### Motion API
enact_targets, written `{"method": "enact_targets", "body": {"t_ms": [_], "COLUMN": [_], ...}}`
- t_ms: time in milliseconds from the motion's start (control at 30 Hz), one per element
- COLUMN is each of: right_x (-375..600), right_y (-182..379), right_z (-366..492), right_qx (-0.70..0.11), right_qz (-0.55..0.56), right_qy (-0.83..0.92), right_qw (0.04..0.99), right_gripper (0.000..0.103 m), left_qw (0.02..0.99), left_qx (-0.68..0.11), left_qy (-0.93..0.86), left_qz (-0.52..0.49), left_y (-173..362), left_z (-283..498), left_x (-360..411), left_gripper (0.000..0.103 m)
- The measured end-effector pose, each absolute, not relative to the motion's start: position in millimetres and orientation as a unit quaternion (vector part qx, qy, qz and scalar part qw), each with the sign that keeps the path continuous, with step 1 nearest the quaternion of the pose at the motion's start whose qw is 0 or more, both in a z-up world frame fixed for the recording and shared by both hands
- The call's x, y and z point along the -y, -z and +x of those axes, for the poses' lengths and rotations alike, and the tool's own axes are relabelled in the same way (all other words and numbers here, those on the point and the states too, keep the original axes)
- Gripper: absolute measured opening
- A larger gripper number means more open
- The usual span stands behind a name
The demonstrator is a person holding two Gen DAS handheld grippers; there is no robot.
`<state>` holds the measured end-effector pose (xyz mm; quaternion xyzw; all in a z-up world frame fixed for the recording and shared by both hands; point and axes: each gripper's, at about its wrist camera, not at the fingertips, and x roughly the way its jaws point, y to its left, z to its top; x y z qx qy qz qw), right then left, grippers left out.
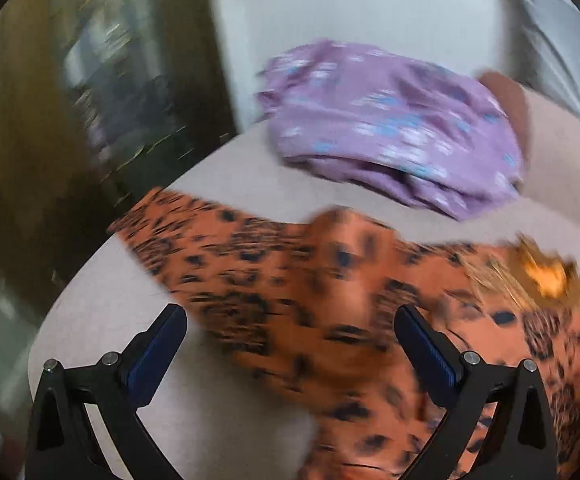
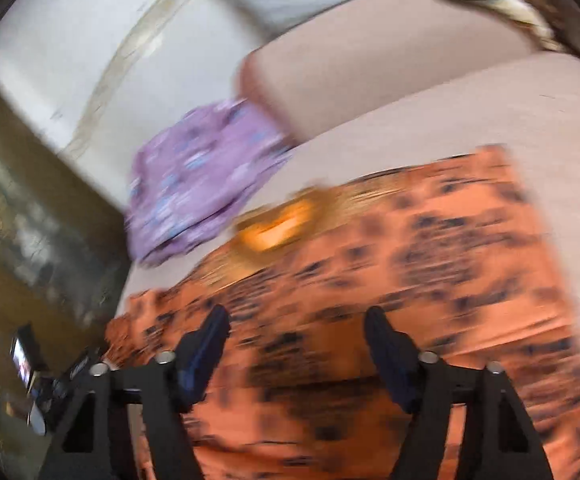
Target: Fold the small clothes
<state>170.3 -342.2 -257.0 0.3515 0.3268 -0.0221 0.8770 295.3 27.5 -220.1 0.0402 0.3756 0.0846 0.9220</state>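
Note:
An orange garment with dark leopard spots lies spread on a pale beige cushion, blurred by motion. My left gripper hovers over its near edge with jaws wide apart and nothing between the pads. In the right wrist view the same orange garment fills the lower half, with a yellow-orange patch near its far edge. My right gripper stands open above the cloth, gripping nothing. A folded purple floral garment rests farther back on the cushion.
A second beige cushion rises behind the purple garment. A white wall stands at the back, dark furniture to the left. The cushion's left edge drops off toward a dim floor.

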Motion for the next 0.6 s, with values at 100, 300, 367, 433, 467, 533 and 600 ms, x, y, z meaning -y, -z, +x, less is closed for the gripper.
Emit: {"method": "enact_targets", "body": {"t_ms": [100,300,367,433,467,533,600], "right_x": [390.6,427.0,427.2,424.4,422.2,411.1,398.3], "right_y": [272.1,307.1,298.4,290.0,287.9,286.6,289.6], "right_z": [159.7,153.8,144.2,137.9,136.6,142.2,148.3], "right_qx": [-0.339,-0.389,-0.375,-0.353,-0.347,-0.343,-0.354], "right_qz": [0.344,0.358,0.370,0.378,0.377,0.378,0.375], "right_qy": [0.071,0.055,0.039,0.019,0.014,0.003,-0.009], "right_qw": [0.873,0.847,0.849,0.856,0.859,0.860,0.857], "right_gripper": [0.062,0.049,0.056,0.064,0.067,0.068,0.068], "left_qw": [0.914,0.876,0.894,0.905,0.907,0.904,0.894], "left_qx": [-0.394,-0.468,-0.447,-0.423,-0.416,-0.408,-0.412], "left_qy": [-0.033,-0.024,-0.011,-0.035,-0.064,-0.112,-0.151], "left_qz": [0.091,0.112,0.040,-0.001,-0.021,-0.057,-0.094], "left_y": [238.9,274.9,245.6,226.4,217.7,213.4,219.1], "left_z": [297.7,315.6,315.5,315.3,317.0,319.9,325.4], "left_x": [20.9,39.0,9.8,-21.8,-48.3,-95.2,-140.6], "left_gripper": [0.103,0.103,0.103,0.103,0.103,0.103,0.103]}}
